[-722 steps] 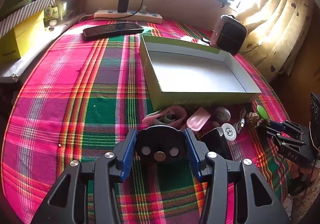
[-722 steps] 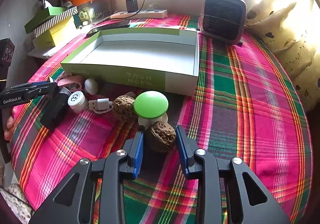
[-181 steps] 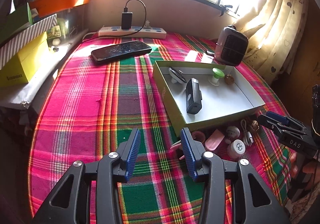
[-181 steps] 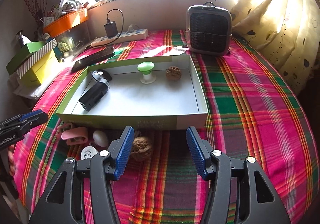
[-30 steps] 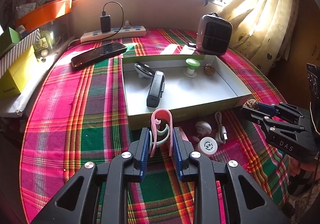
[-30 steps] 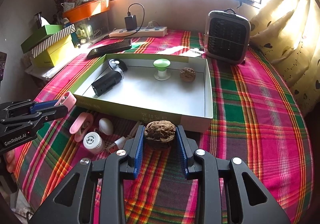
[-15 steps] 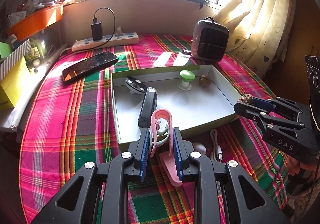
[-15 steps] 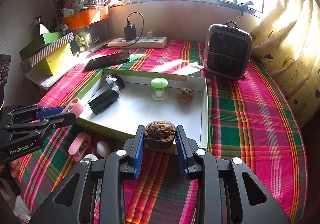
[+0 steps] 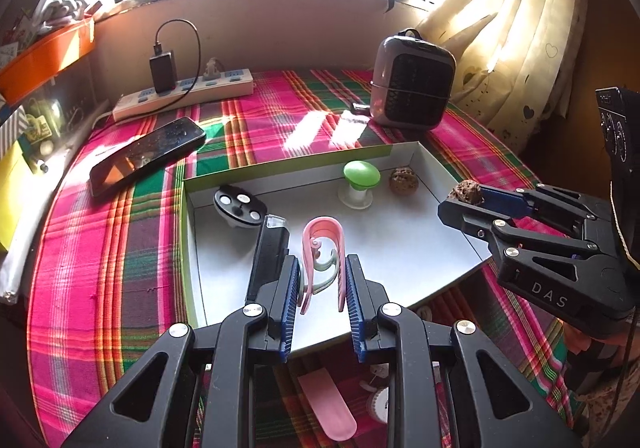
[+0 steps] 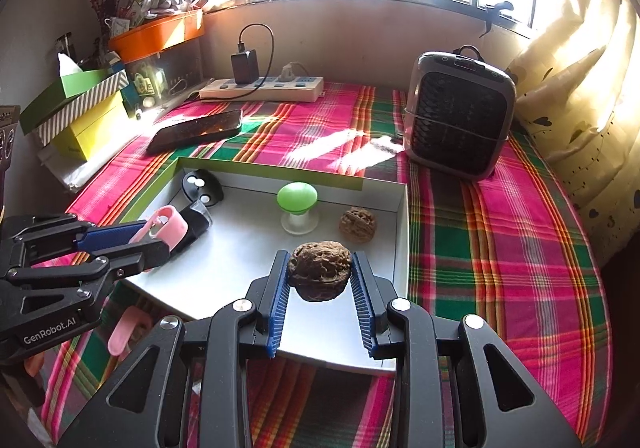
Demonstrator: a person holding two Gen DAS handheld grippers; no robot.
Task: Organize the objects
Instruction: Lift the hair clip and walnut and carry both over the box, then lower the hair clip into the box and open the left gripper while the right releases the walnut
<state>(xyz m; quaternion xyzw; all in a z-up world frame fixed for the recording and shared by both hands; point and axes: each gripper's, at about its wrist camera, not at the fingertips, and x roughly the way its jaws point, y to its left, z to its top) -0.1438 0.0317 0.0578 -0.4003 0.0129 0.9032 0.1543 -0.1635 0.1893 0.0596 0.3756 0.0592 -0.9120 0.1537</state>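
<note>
Over plaid-cloth desk: shallow rectangular cardboard box, white inside, green outer walls, long axis left-right in right wrist view. Inside: black oblong device pointing toward far wall, green mushroom-cap knob upright, wrinkled walnut near right wall. Left gripper above box, jaws clamped on pink U-shaped plastic clip, curved end pointing away, long axis along fingers. Right gripper above box near edge, jaws clamped on rough brown second walnut.
</note>
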